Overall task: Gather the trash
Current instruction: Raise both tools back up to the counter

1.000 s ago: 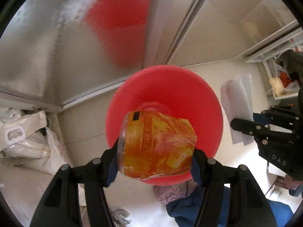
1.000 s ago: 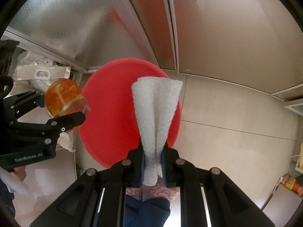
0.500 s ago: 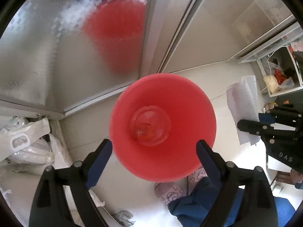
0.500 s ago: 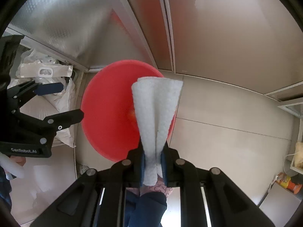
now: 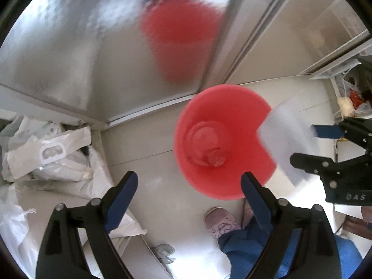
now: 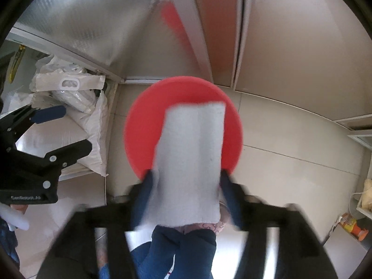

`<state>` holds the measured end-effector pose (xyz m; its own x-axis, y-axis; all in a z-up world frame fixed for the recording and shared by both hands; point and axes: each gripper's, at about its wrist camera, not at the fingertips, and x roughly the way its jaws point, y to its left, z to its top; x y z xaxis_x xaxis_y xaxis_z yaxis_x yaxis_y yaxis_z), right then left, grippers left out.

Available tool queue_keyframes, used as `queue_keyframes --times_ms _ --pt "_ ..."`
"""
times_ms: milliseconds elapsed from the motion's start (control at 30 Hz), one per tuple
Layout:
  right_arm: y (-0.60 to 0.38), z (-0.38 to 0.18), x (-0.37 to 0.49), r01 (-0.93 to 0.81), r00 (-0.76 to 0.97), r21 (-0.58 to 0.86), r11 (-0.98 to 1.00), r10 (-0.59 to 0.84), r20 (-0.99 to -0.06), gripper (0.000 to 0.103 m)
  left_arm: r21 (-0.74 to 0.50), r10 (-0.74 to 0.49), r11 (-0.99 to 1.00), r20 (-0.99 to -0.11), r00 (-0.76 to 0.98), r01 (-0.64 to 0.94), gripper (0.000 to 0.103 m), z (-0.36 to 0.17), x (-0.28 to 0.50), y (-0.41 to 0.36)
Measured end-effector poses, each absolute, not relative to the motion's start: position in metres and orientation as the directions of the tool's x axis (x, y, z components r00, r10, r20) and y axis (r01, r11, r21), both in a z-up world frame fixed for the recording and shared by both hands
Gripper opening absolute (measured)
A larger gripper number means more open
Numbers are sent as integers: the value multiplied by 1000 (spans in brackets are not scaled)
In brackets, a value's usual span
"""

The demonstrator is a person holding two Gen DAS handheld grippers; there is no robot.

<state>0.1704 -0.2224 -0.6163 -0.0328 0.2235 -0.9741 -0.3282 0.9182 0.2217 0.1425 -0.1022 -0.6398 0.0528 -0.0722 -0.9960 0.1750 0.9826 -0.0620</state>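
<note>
Jaws of the right gripper (image 6: 186, 186) are opening around a white folded paper towel (image 6: 190, 160) above the round red plastic bin (image 5: 223, 139). Left gripper (image 5: 188, 183) hangs spread and empty beside the bin's rim, over the pale tiled floor (image 5: 151, 144).

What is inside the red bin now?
In the left wrist view, a clear bottle or cup lies at the bottom of the red bin. The white tissue, between the opening right gripper's fingers, covers the bin's right edge; more trash there cannot be seen.
</note>
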Motion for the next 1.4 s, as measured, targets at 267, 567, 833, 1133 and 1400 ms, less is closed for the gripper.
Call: queue_keyframes --times_ms 267,567,833,1133,1400 --pt "-210 -634 166 -333 -39 211 919 210 -977 75 -66 -73 988 -996 46 138 89 -651 134 -88" --pt "-219 -569 156 -341 40 173 924 199 -979 75 -81 -94 988 -991 95 132 89 -580 124 -98" --pt "-234 -432 142 -357 122 141 923 196 -973 75 -111 -132 987 -971 199 114 89 -433 111 -114" --pt "-246 -233 128 -405 241 133 904 246 -939 75 -92 -108 994 -906 409 61 89 -226 95 -121" --pt "-239 -109 137 -471 386 110 875 316 -866 75 -56 -39 998 -829 558 -13 89 -102 104 -100"
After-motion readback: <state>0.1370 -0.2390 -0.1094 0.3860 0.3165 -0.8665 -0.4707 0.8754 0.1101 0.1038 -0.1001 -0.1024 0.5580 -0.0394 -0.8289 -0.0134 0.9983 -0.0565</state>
